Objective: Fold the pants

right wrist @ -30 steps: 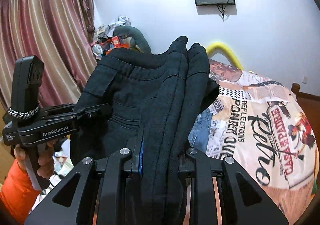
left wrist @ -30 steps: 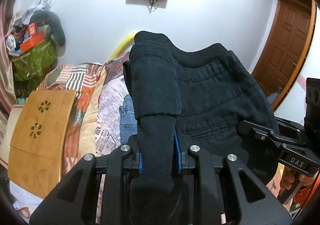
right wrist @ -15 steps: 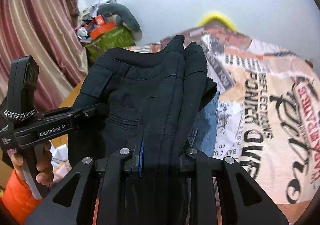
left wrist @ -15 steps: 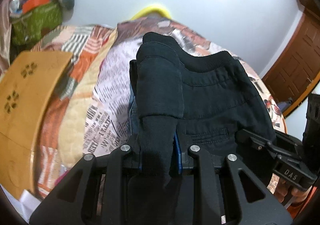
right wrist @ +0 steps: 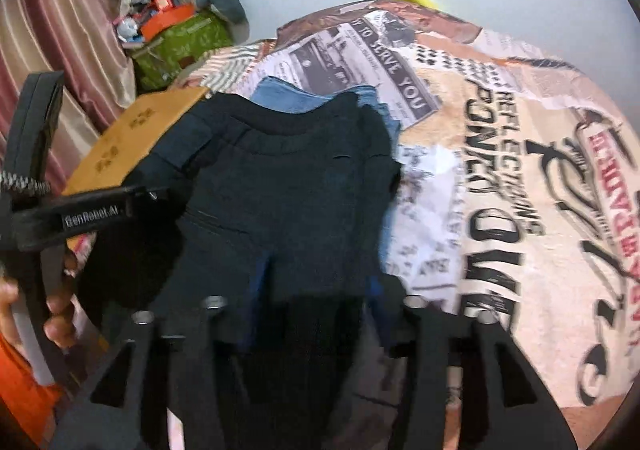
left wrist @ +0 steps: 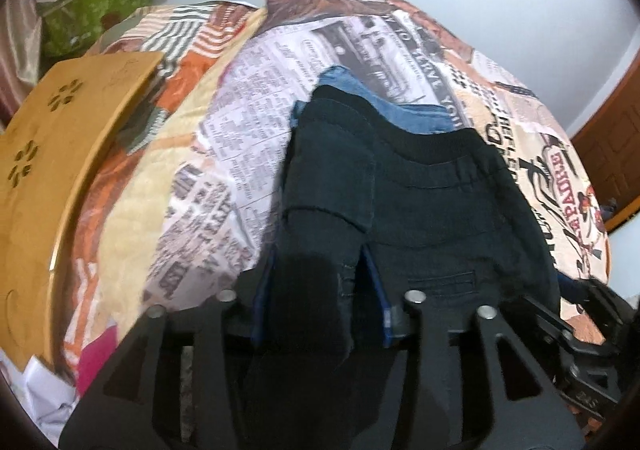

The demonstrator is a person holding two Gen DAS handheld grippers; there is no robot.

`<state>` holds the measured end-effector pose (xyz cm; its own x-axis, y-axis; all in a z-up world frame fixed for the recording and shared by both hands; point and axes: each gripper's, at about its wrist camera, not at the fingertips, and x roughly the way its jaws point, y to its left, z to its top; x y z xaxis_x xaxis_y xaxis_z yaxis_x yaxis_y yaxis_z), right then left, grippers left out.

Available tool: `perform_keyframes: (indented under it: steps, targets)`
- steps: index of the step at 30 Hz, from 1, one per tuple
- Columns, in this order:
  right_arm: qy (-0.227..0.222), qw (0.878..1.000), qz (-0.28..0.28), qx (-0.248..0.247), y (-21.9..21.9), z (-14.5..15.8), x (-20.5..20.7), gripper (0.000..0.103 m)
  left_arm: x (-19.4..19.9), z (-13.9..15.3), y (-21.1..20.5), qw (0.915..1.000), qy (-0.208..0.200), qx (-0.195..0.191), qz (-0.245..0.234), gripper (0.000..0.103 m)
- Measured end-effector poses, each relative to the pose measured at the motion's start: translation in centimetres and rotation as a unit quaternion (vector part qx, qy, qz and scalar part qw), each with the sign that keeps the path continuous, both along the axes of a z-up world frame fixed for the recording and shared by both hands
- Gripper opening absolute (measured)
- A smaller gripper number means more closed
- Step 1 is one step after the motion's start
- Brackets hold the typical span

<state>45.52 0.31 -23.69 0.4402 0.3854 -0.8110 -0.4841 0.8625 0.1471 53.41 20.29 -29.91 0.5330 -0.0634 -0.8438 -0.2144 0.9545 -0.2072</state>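
The left tongs (left wrist: 318,286) and right tongs (right wrist: 316,298) are both opening, each with a fold of the black pants (left wrist: 436,202) between its blue pads, which have drawn away from the cloth. The pants lie folded on the bed (left wrist: 224,154), near its middle, on top of blue jeans (left wrist: 404,110). A wooden board (left wrist: 44,154) rests along the bed's left edge.

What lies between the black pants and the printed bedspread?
Folded blue jeans lie under the black pants, on the bedspread; both wrist views show it.
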Motion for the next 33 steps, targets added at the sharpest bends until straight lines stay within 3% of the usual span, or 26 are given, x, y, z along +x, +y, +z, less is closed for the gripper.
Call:
perform_keyframes:
  steps: [5, 10, 13, 16, 21, 27, 33]
  targets:
    - [-0.027, 0.999, 0.015, -0.024, -0.8, 2.9, -1.5, 0.055, -1.8, 3.0, 0.3, 0.9999, -0.007, 0.012, 0.009, 0.047]
    - [-0.067, 0.997, 0.024, -0.011, -1.9, 7.7, -3.7, 0.055, -5.8, 9.0, -0.9, 0.9975, -0.05, 0.049, -0.008, 0.047]
    - [-0.102, 0.994, 0.026, 0.002, -2.4, 11.5, -5.8, 0.055, -9.0, 13.6, -2.5, 0.9919, -0.093, 0.084, -0.019, 0.047]
    - [-0.137, 0.99, 0.024, 0.026, -3.3, 15.5, -8.0, 0.056, -12.6, 18.2, -4.2, 0.9842, -0.141, 0.103, -0.027, 0.047]
    - [-0.18, 0.98, 0.014, 0.084, -5.4, 21.3, -13.2, 0.058, -19.7, 25.2, -6.8, 0.97, -0.22, 0.093, -0.045, 0.047]
    - [-0.25, 0.961, 0.018, 0.115, -7.7, 26.6, -21.0, 0.058, -28.4, 30.2, -9.5, 0.9479, -0.29, 0.123, -0.05, 0.047]
    - [-0.282, 0.945, 0.024, 0.162, -9.3, 28.7, -27.7, 0.058, -36.3, 32.7, -11.7, 0.926, -0.345, 0.15, -0.036, 0.047]
